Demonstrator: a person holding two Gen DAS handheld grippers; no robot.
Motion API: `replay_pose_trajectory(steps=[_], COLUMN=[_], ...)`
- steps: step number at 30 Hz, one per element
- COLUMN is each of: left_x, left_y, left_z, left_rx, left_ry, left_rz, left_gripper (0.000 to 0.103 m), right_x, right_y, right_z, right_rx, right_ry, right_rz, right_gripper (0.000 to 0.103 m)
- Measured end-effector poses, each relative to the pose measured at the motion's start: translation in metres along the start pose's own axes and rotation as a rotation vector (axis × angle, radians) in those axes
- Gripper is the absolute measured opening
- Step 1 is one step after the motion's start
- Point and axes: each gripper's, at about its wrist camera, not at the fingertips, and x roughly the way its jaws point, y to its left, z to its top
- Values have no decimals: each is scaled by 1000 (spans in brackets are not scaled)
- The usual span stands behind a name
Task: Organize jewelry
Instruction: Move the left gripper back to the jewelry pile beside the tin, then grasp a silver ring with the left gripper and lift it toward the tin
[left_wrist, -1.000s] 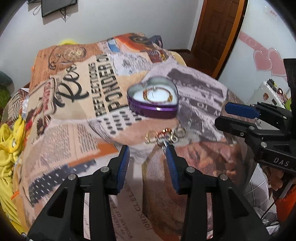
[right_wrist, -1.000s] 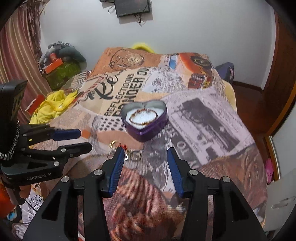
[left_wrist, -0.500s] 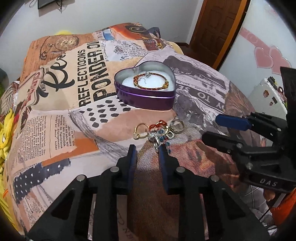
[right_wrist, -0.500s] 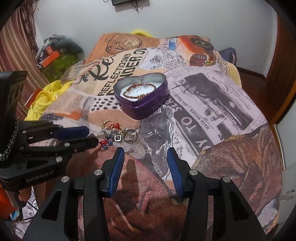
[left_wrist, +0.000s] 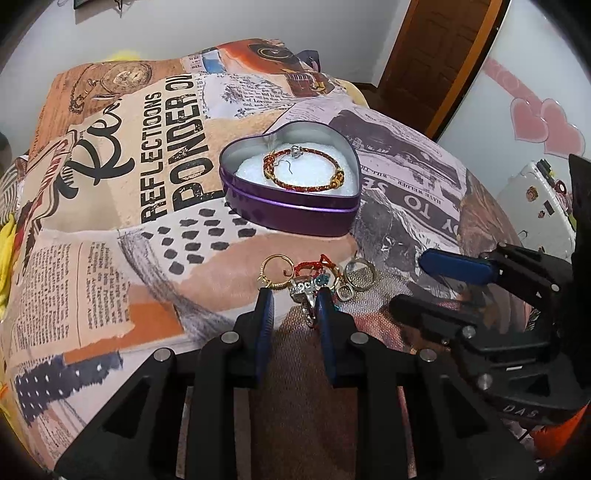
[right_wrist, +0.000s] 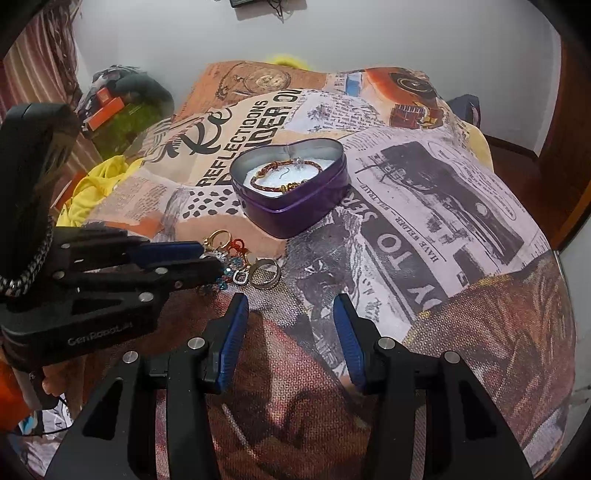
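Lying just in front of the purple heart-shaped tin (left_wrist: 295, 206), a tangled heap of gold and silver jewelry (left_wrist: 314, 280) is being approached by the narrowly parted left gripper (left_wrist: 293, 295); the right gripper (right_wrist: 290, 306) is being held wide open nearby.

left hand-held gripper (left_wrist: 293, 295) tips hide part of jewelry pile (left_wrist: 317, 278)

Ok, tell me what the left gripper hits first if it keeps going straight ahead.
Most likely the jewelry pile: the left gripper is partly open with its tips at the pile's near edge. The purple heart tin lies farther on.
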Motion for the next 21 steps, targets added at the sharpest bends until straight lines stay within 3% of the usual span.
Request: replay_pose_trajectory(steps=[3, 5, 8, 21], left_x=[2, 4, 5, -26], left_y=[-1, 0, 2, 3], left_z=[1, 2, 4, -1], left_rx=[6, 6, -3, 14], left_ry=[0, 5, 11, -67], left_rz=[0, -13, -31, 1], left_gripper=[21, 14, 14, 14], right_x=[3, 5, 8, 16], right_y=[2, 4, 5, 11], right_z=[2, 3, 4, 10], right_rx=[-6, -9, -10, -24], right_ry=[2, 0, 1, 5], right_rz=[11, 19, 29, 41], right_gripper=[44, 44, 38, 32])
